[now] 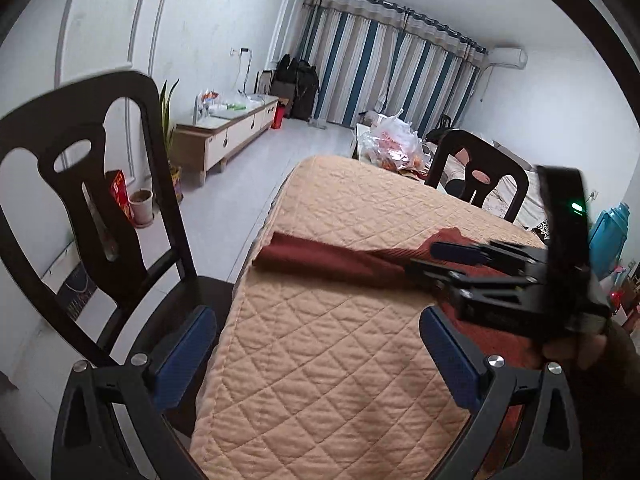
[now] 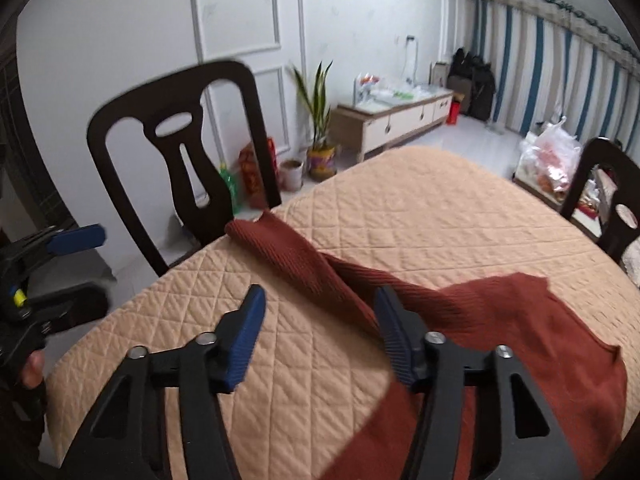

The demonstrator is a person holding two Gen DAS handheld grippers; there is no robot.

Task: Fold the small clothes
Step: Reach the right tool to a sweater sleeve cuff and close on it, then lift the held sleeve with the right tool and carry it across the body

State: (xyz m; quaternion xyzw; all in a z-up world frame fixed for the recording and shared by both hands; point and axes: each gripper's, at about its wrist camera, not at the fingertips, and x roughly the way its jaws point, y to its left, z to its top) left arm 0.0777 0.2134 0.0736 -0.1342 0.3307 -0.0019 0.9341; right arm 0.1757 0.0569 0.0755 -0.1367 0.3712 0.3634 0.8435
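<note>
A rust-red ribbed knit garment (image 1: 328, 258) (image 2: 500, 320) lies on the peach quilted table cover (image 1: 320, 380) (image 2: 420, 208), one sleeve stretched toward the table's left edge. My right gripper (image 2: 320, 340) hovers low over the sleeve's base. Its jaws stand apart, with the right pad (image 2: 396, 340) at the cloth's edge and quilt showing between them. In the left wrist view the right gripper (image 1: 436, 260) reaches in from the right over the garment. My left gripper (image 1: 318, 356) (image 2: 80, 268) is wide open near the table's left edge, holding nothing.
A dark wooden chair (image 1: 100, 200) (image 2: 180, 140) stands close against the table's left edge by the sleeve end. A second chair (image 1: 480, 176) (image 2: 612, 200) is at the far right. Beyond are a plastic bag (image 1: 392, 140), a low cabinet (image 1: 228, 128) and striped curtains.
</note>
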